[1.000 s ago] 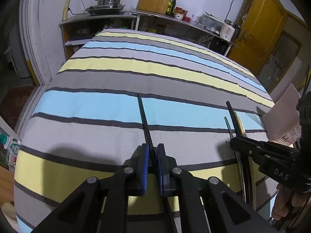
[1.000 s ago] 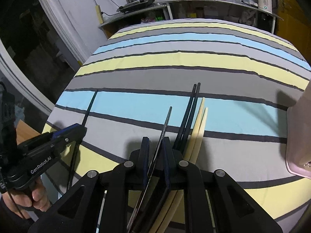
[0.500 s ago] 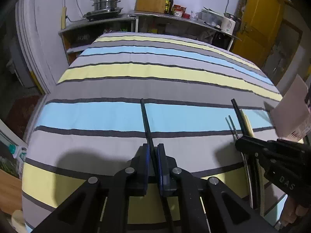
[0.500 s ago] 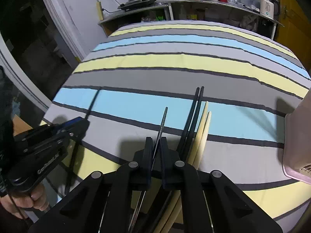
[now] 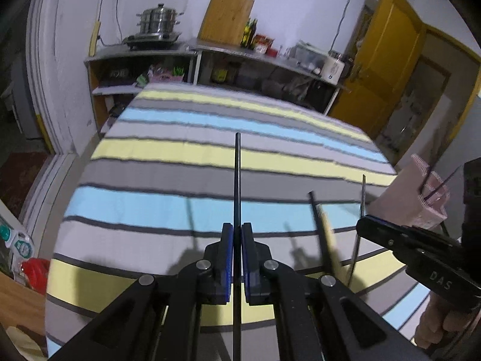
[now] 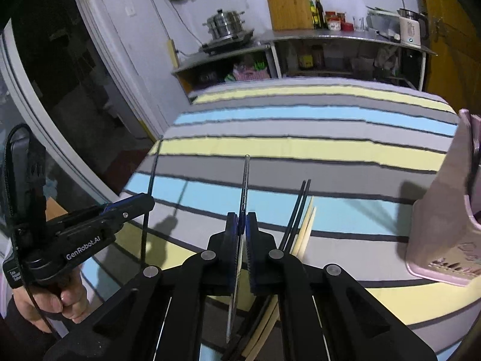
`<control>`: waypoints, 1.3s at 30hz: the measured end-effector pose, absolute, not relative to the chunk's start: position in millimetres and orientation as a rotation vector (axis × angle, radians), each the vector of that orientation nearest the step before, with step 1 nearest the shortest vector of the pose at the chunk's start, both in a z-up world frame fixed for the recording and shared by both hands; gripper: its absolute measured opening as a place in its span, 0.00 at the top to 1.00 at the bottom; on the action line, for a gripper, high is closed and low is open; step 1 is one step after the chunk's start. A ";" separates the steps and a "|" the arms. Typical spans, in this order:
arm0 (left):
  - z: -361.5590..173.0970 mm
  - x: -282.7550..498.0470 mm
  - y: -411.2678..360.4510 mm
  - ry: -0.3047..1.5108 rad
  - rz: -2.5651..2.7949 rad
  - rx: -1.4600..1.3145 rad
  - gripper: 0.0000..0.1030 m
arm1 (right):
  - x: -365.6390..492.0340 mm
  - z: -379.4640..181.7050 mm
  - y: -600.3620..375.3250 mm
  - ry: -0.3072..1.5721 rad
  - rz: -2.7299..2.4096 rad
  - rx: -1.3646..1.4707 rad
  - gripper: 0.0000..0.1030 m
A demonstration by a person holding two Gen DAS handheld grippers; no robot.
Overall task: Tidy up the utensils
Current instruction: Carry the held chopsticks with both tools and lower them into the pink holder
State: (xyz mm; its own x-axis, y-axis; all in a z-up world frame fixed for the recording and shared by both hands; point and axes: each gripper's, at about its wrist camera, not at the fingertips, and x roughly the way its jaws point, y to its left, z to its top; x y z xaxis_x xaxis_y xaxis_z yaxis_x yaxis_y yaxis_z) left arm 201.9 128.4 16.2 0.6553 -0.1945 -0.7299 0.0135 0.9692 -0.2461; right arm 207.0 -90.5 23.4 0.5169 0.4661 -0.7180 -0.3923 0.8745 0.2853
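Both claws have risen off the striped cloth since the earlier frames, each carrying one stick. Left wrist view: left claw [image 5: 237, 258] is clamped on a black chopstick [image 5: 237, 180], which now stands clear of the table [image 5: 150, 156] and points away along the fingers; its thin shadow falls on the cloth to the left. Off to the right, the right claw [image 5: 365, 221] pinches a thin metal chopstick [image 5: 363, 192], also lifted. Black and pale wooden chopsticks [image 5: 326, 228] lie on the cloth between the two claws, blurred. A pink holder [image 5: 399, 198] stands at the right edge. Right wrist view: the right claw [image 6: 241, 225] has just closed, jaws together on the metal chopstick [image 6: 246, 180], a slim grey rod with a dull sheen. A black pair [image 6: 297, 210] and a pale wooden pair [image 6: 308, 225], flat-sided and matte, remain on the cloth just right of it. The pink holder [image 6: 445, 210], smooth plastic with a perforated base, stands upright at right. Judgement: two sticks picked up; delivery to the holder likely comes next, four left to fetch.
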 end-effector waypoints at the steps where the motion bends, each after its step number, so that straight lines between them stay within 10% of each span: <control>1: 22.8 199.2 127.4 0.840 -0.128 -0.229 0.95 | 204.9 27.4 -92.4 0.881 0.519 0.097 0.95; 39: 120.4 156.9 -3.3 0.759 -0.447 -0.172 0.95 | 126.7 109.5 -233.3 0.655 0.358 0.242 0.95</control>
State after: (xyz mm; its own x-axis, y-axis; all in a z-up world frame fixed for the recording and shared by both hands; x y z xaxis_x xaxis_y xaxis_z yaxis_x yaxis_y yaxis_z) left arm 156.9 -3.3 120.4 0.6376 -0.4503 -0.6251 0.3280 0.8929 -0.3085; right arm 126.7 -233.3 109.5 0.7355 0.3973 -0.5487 -0.2466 0.9114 0.3294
